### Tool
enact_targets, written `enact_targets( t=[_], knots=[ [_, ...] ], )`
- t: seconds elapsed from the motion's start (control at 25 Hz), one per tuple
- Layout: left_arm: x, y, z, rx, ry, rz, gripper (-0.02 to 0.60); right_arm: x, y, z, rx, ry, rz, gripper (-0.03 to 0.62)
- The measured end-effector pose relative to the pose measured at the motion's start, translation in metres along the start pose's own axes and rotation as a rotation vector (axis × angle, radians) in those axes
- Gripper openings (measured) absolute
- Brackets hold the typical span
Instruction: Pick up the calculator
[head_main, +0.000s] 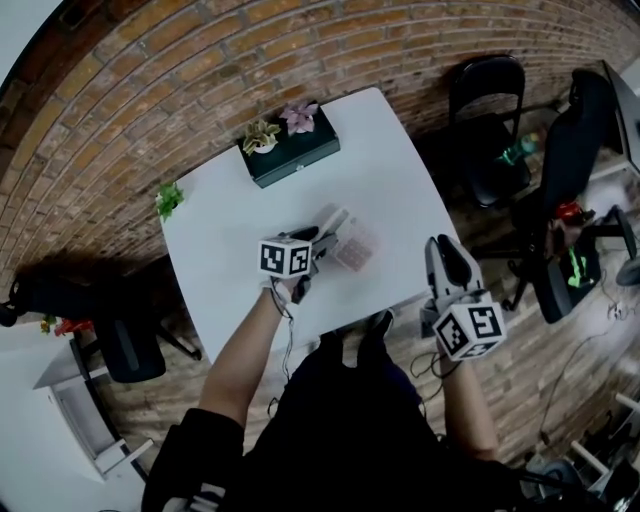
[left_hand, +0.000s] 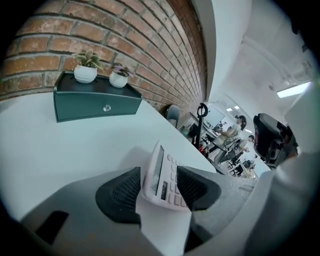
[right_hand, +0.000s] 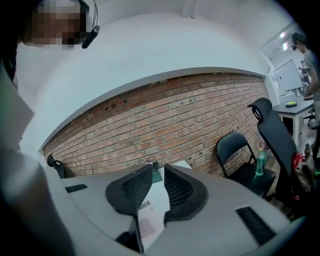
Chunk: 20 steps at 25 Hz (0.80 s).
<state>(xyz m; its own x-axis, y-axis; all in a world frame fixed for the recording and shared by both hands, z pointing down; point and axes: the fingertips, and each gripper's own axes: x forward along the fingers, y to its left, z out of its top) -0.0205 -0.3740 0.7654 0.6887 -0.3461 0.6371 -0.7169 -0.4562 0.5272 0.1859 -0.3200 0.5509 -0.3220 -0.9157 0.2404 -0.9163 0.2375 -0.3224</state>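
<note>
My left tongs (left_hand: 158, 187) are clamped on the calculator (left_hand: 161, 162). It sits tilted up on its long edge between the two dark pads, with the keys and display turned toward the right-hand pad. Its top end pokes out past the fingertips. Its lower edge is hidden behind the tongs, so I cannot tell whether it touches the desk (head_main: 225, 265). From the head view, this is over the middle of the desk, nearer my side than the dark green box (head_main: 292, 152) with two small potted plants by the brick wall. My right tongs (right_hand: 159, 186) are slightly apart with nothing between the pads, held off the desk's near right edge, well clear of the calculator.
</note>
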Motion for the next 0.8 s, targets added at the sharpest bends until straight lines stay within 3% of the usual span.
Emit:
enact_targets(
  t=[0.36, 0.52, 0.8],
  knots=[
    [0.028, -0.002, -0.012, -0.058, 0.071, -0.078, 0.200, 0.005, -0.005, -0.009, 0.017, 0.015, -0.011, 0.075],
    [0.028, -0.002, -0.010, -0.124, 0.047, -0.105, 0.095, 0.006, 0.001, -0.012, 0.011, 0.025, 0.001, 0.069],
    [0.015, -0.015, -0.005, -0.231, -0.024, -0.185, 0.060, 0.007, 0.015, -0.009, 0.001, 0.029, 0.029, 0.061]
  ],
)
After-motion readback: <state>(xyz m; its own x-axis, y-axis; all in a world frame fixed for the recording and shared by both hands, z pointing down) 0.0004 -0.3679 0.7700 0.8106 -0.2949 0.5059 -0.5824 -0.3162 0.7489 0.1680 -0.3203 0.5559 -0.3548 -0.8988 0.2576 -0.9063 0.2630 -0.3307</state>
